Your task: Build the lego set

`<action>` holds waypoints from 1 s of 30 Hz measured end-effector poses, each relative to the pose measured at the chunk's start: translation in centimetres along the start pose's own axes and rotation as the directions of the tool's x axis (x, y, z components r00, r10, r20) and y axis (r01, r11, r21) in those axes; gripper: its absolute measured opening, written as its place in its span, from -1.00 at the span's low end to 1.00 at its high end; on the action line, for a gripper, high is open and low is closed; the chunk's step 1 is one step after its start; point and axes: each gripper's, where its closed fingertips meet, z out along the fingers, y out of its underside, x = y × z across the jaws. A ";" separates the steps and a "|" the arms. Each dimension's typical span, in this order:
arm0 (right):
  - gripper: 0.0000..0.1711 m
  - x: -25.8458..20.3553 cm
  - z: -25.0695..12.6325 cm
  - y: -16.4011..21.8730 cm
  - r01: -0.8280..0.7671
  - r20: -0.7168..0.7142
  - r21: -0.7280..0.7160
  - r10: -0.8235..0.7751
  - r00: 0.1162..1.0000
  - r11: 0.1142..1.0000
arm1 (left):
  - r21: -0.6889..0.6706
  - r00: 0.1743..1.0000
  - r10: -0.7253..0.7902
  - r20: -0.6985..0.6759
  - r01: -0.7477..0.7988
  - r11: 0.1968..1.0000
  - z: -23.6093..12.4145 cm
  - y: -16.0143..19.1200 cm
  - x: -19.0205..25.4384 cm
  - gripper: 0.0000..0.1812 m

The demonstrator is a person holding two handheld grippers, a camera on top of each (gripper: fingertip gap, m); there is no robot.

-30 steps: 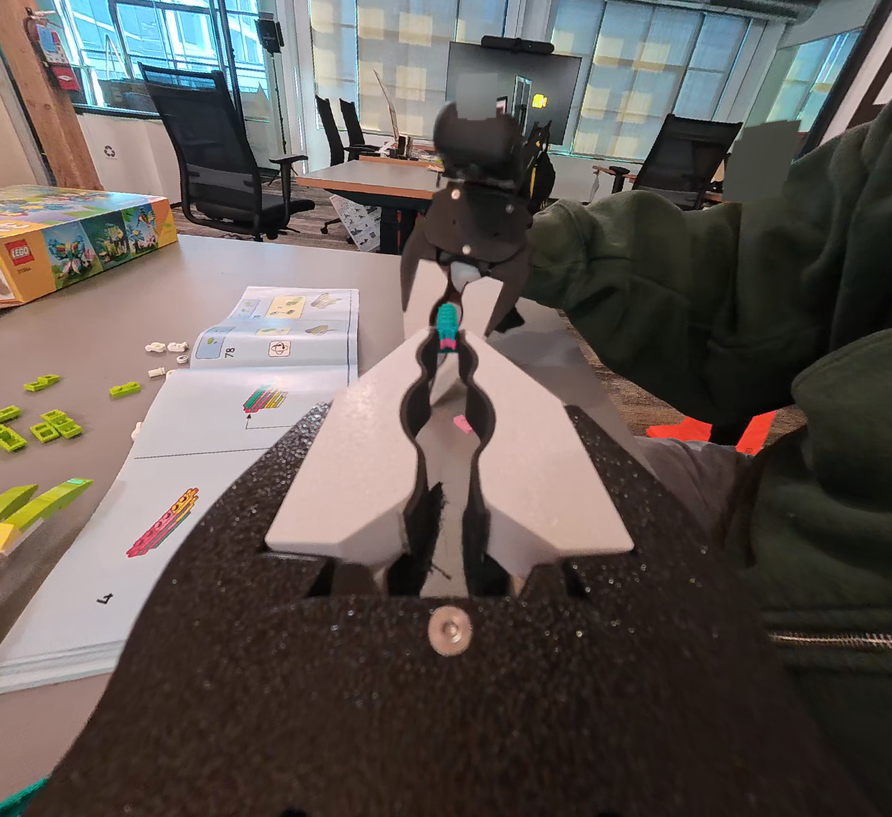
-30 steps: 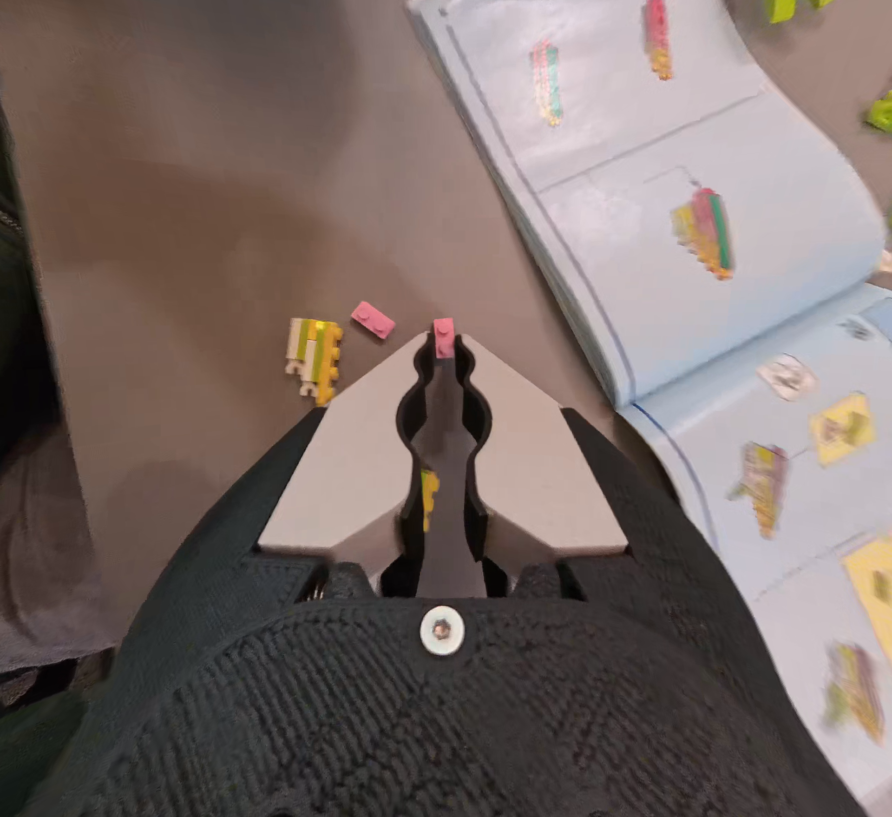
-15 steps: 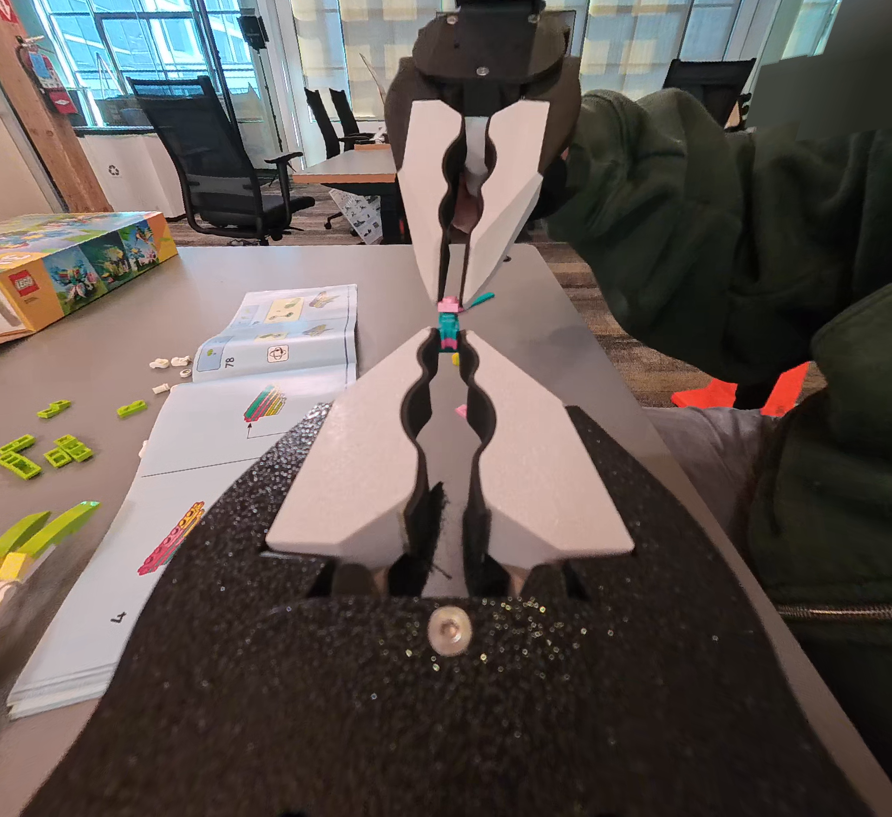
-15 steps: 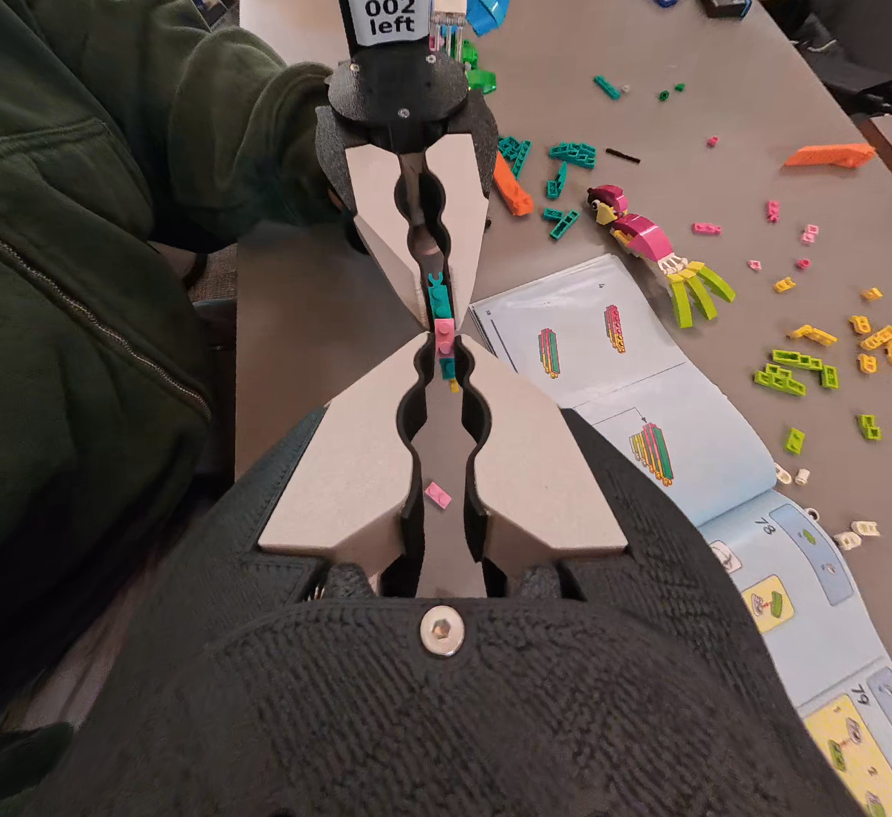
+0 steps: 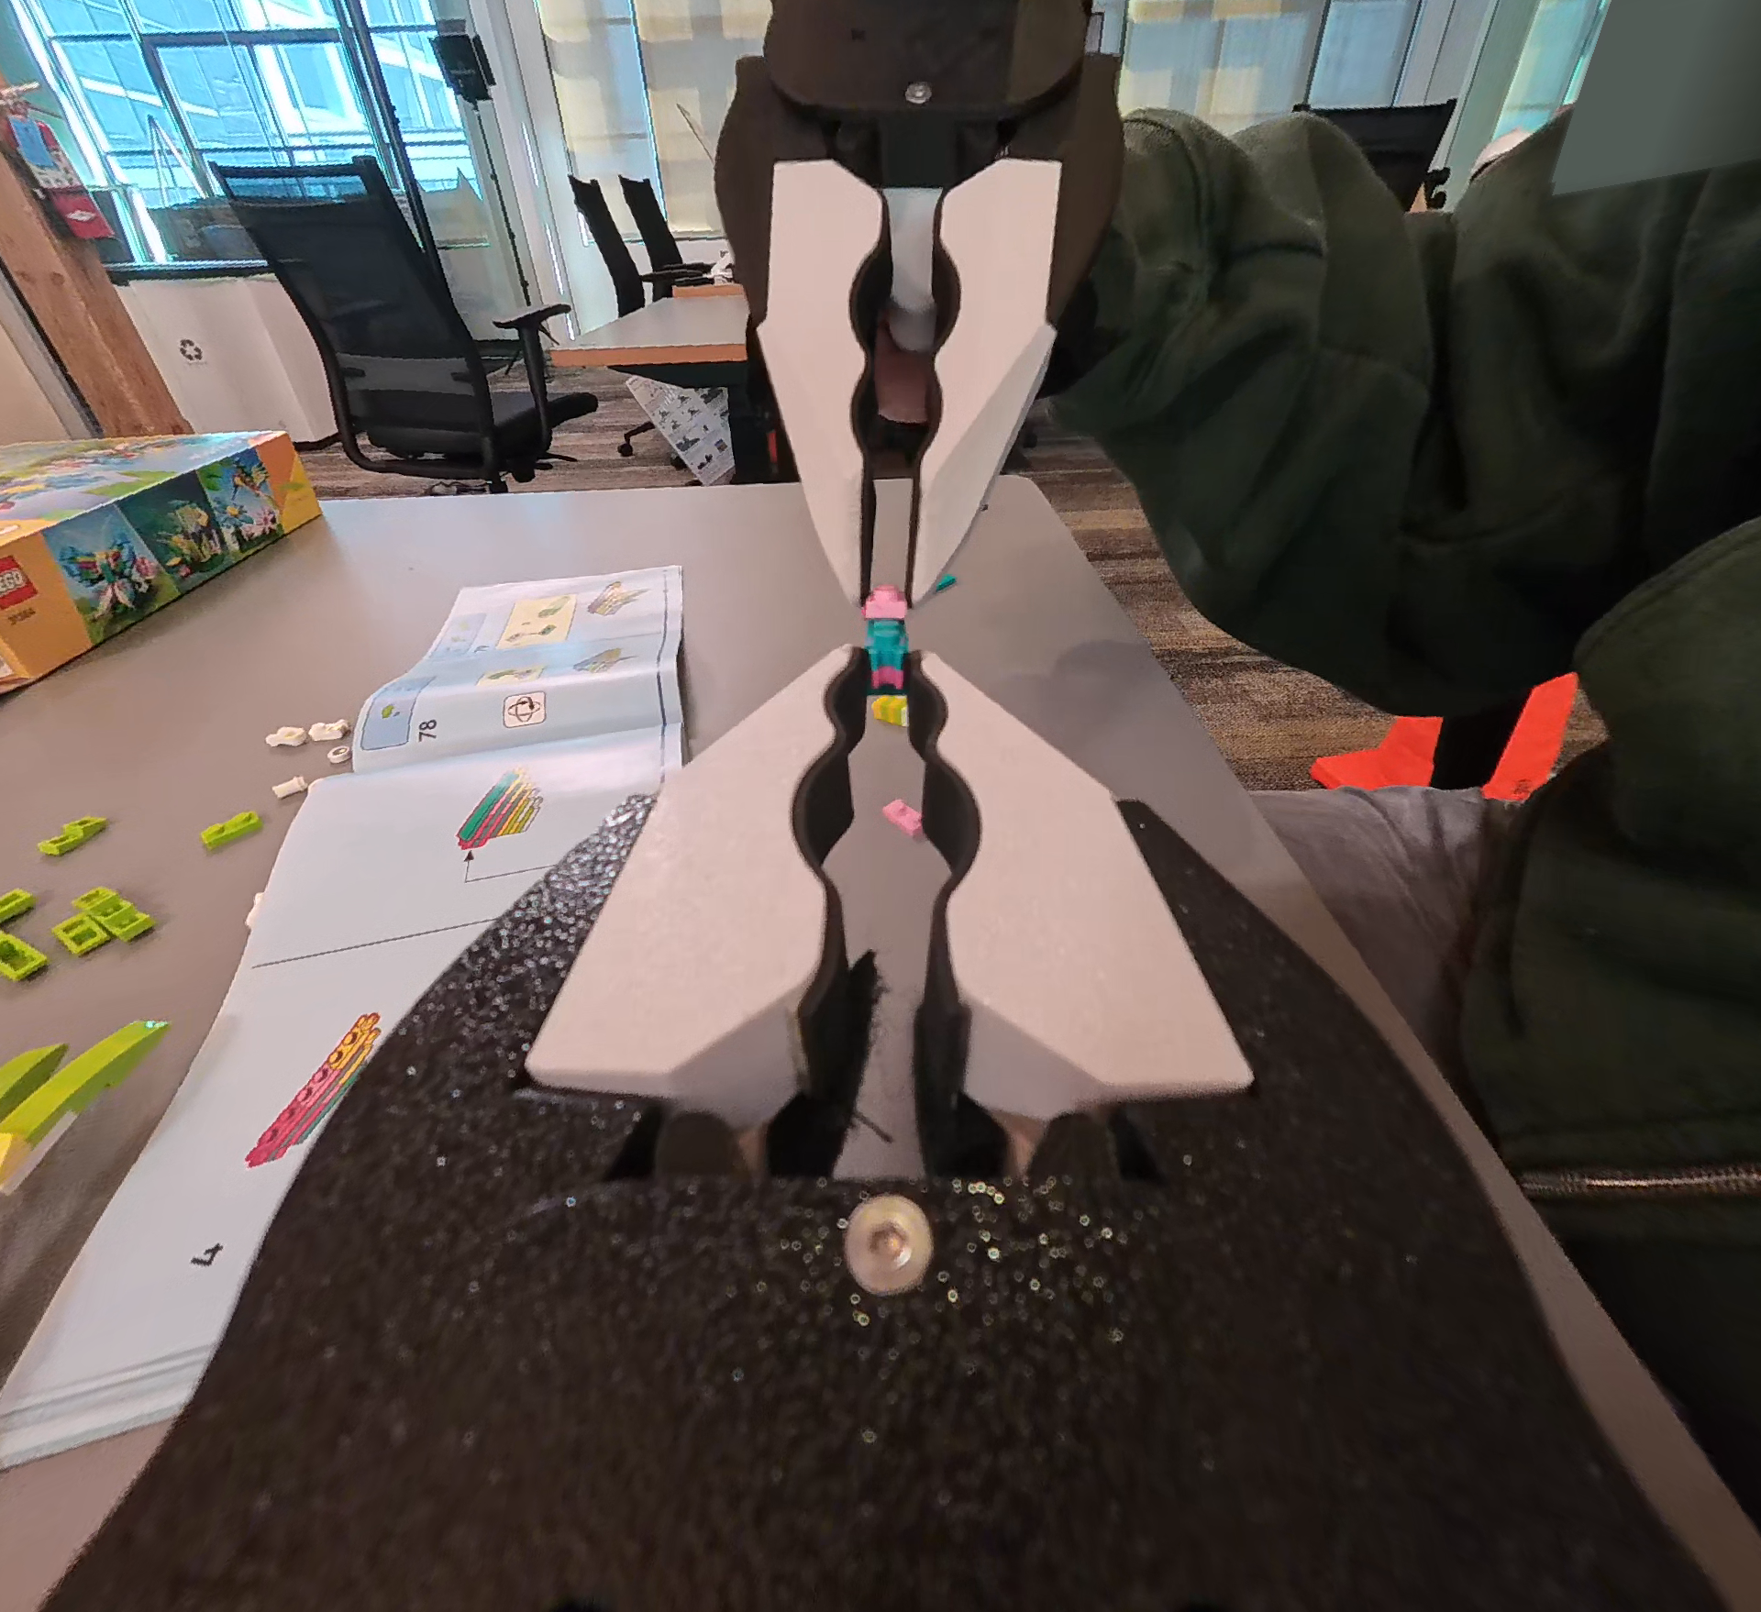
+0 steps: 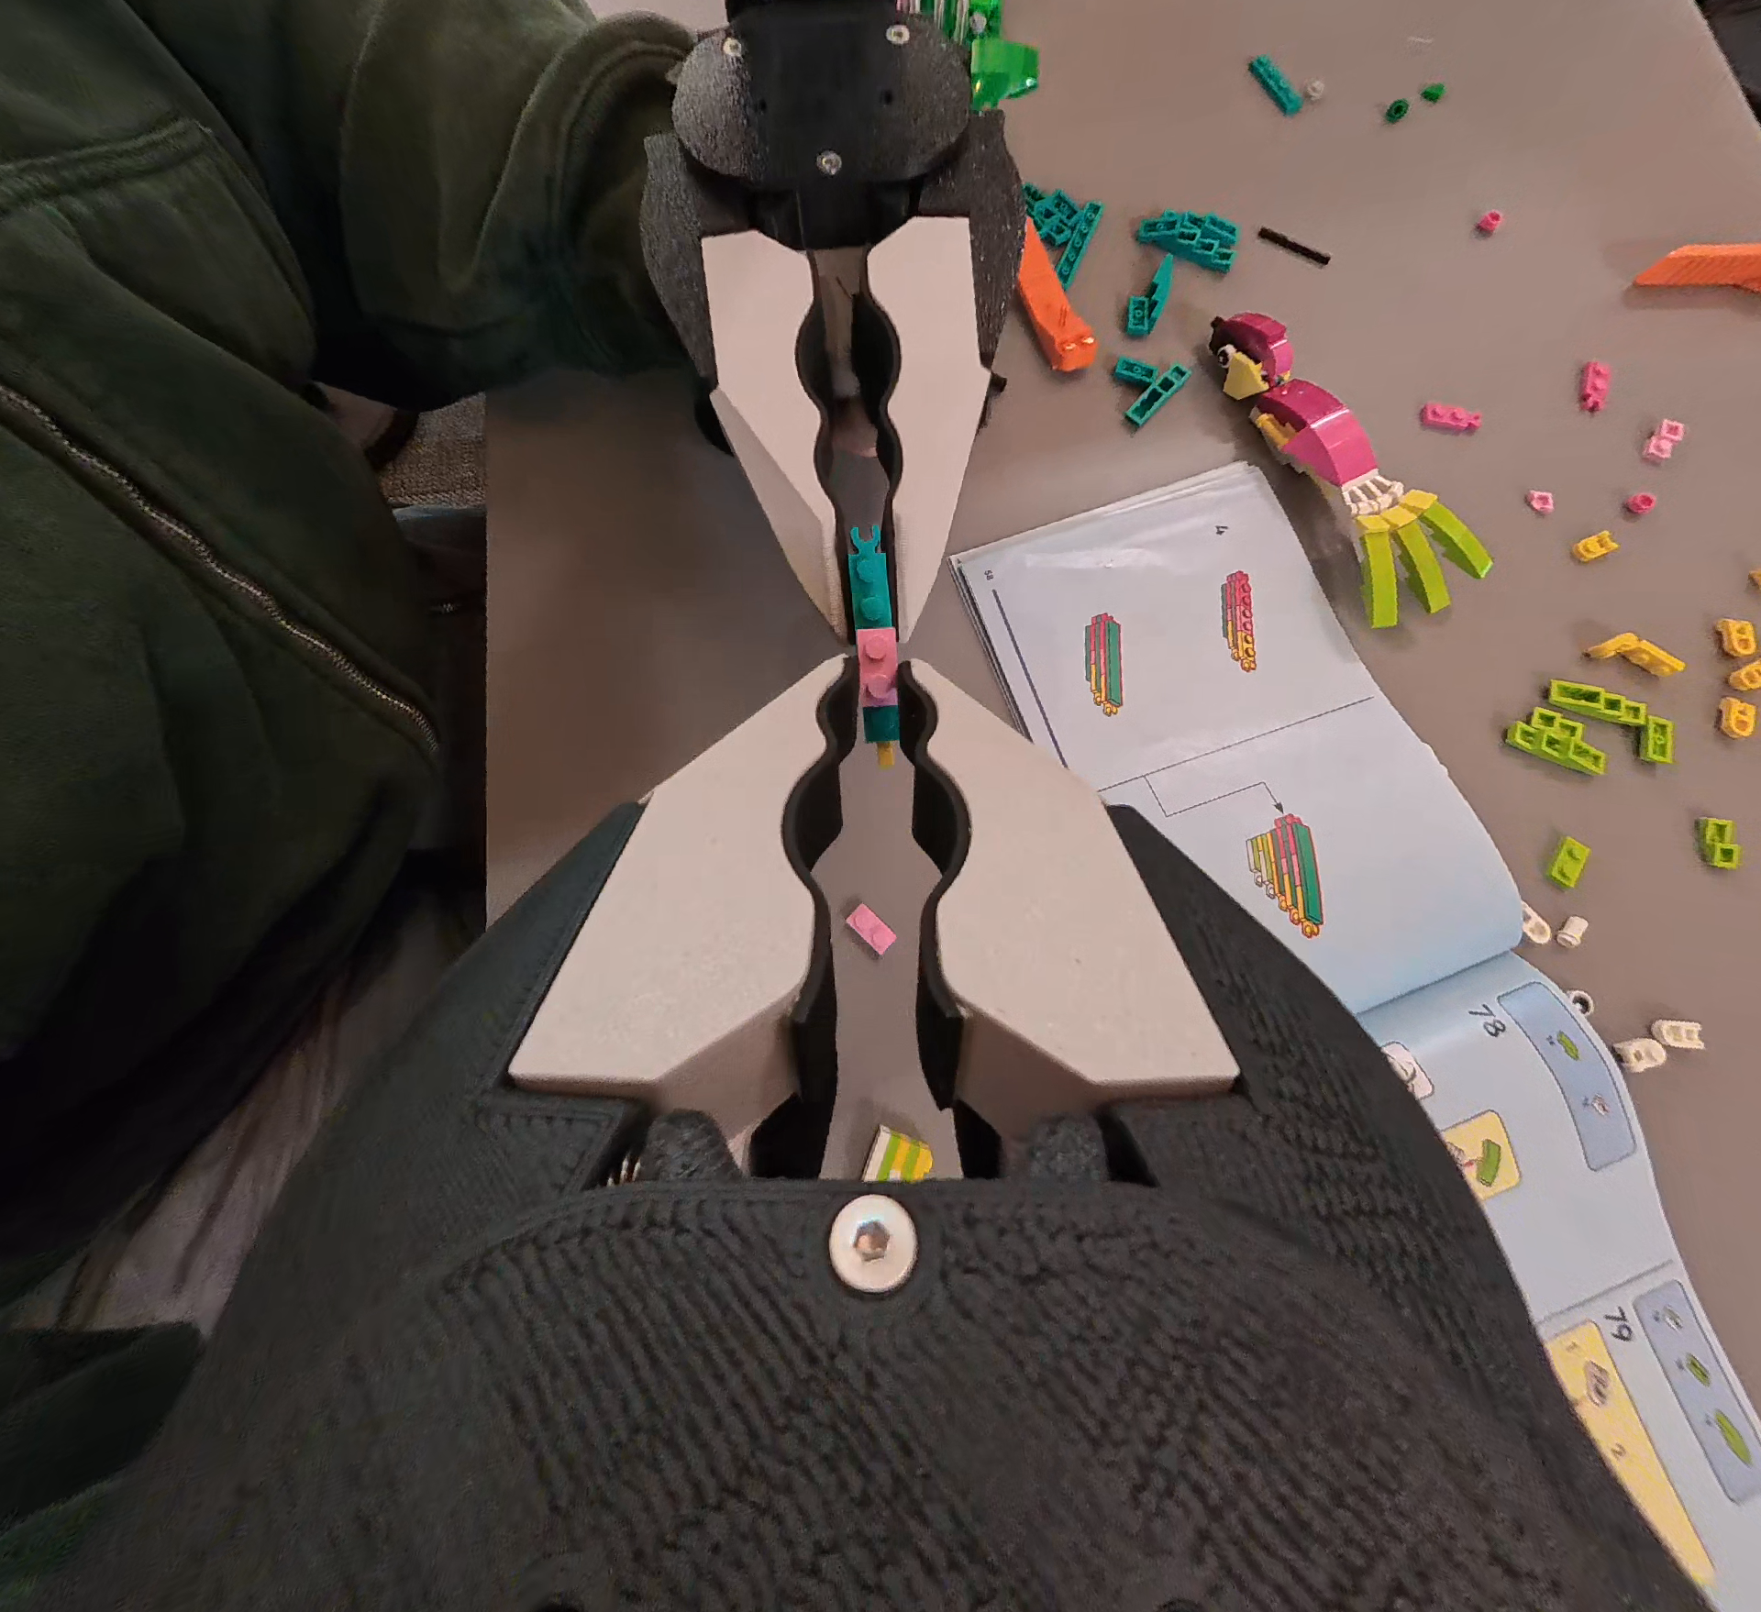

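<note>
My left gripper (image 5: 886, 661) is shut on a slim teal plate stack (image 5: 886, 650) and holds it above the table. My right gripper (image 6: 872, 673) is shut on a small pink plate (image 6: 875, 659). The two grippers meet tip to tip, and the pink plate presses against the teal stack (image 6: 869, 590). In the left wrist view the right gripper (image 5: 888, 596) comes down from above with the pink plate (image 5: 884, 604). In the right wrist view the left gripper (image 6: 872, 625) points toward me. A yellow edge shows under the teal.
A loose pink plate (image 6: 870, 928) and a small yellow-green-white assembly (image 6: 896, 1157) lie on the grey table (image 6: 619, 614) below. The open instruction booklet (image 6: 1191, 709), a pink bird model (image 6: 1315, 423), scattered lime (image 6: 1582, 728) and teal pieces (image 6: 1182, 233) lie right. The set box (image 5: 124, 547) stands far left. My two grippers' fingertips are within a few centimetres of each other. The pink bird model (image 6: 1315, 423) is about 20 centimetres from both grippers' fingertips.
My right gripper has lifted from over the table with the pink plate and swung round to face the left gripper. The pink plate now touches the teal stack.
</note>
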 end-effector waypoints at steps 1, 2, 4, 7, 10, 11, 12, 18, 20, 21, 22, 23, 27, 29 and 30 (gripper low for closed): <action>-0.92 0.0 0.0 -0.1 0.002 0.000 0.000 -0.002 1.000 1.000 | 0.002 1.000 -0.001 -0.002 0.001 1.000 0.0 0.0 0.0 -0.94; -0.92 -0.1 0.0 -0.1 0.003 0.000 -0.001 -0.003 1.000 1.000 | 0.003 1.000 0.001 -0.002 -0.001 1.000 0.0 -0.1 0.0 -0.94; -0.92 -0.1 0.0 -0.1 0.004 0.002 -0.006 -0.004 1.000 1.000 | 0.002 1.000 0.003 -0.003 -0.003 1.000 0.0 0.0 0.1 -0.94; -0.92 -0.1 0.0 0.0 0.004 0.001 -0.012 -0.004 1.000 1.000 | -0.001 1.000 0.004 -0.003 -0.004 1.000 0.0 0.0 0.1 -0.94; -0.92 -0.1 0.0 -0.1 0.004 -0.004 -0.012 -0.004 1.000 1.000 | 0.005 1.000 0.000 -0.003 0.000 1.000 0.0 -0.1 0.0 -0.94; -0.92 -0.1 0.0 -0.1 0.004 -0.006 -0.012 -0.004 1.000 1.000 | 0.006 1.000 0.000 -0.003 0.000 1.000 0.0 -0.1 0.0 -0.94; -0.92 -0.1 0.0 -0.2 0.004 -0.006 -0.012 -0.004 1.000 1.000 | 0.006 1.000 0.001 -0.003 -0.001 1.000 0.0 -0.1 0.0 -0.94; -0.89 -0.1 0.0 -0.2 0.002 -0.009 -0.007 -0.002 1.000 1.000 | 0.010 1.000 0.004 0.002 -0.004 1.000 -0.1 -0.2 0.0 -0.94; -0.89 -0.1 0.0 -0.3 0.002 -0.009 -0.003 -0.002 1.000 1.000 | 0.011 1.000 0.001 0.002 -0.001 1.000 -0.1 -0.2 0.0 -0.94; -0.89 -0.1 0.0 -0.3 0.003 -0.010 -0.002 -0.003 1.000 1.000 | 0.012 1.000 0.000 0.001 0.000 1.000 -0.1 -0.2 0.0 -0.94; -0.89 -0.1 0.0 -0.3 0.003 -0.011 -0.001 -0.003 1.000 1.000 | 0.012 1.000 0.001 0.002 -0.001 1.000 -0.1 -0.2 0.0 -0.94; -0.88 -0.1 0.0 -0.3 0.004 -0.012 -0.001 -0.004 1.000 1.000 | 0.011 1.000 0.000 0.003 0.000 1.000 -0.1 -0.2 -0.1 -0.94; -0.84 -0.1 0.0 -0.5 0.017 -0.028 0.005 -0.017 0.999 1.000 | 0.013 1.000 -0.005 0.006 0.005 1.000 -0.1 -0.3 -0.2 -0.94; -0.82 -0.2 0.0 -0.5 0.024 -0.034 0.008 -0.023 0.999 1.000 | 0.012 1.000 -0.005 0.009 0.004 1.000 -0.1 -0.2 -0.2 -0.94; -0.82 -0.2 0.1 -0.5 0.026 -0.038 0.008 -0.026 0.999 1.000 | 0.013 1.000 -0.007 0.009 0.007 1.000 -0.1 -0.2 -0.2 -0.94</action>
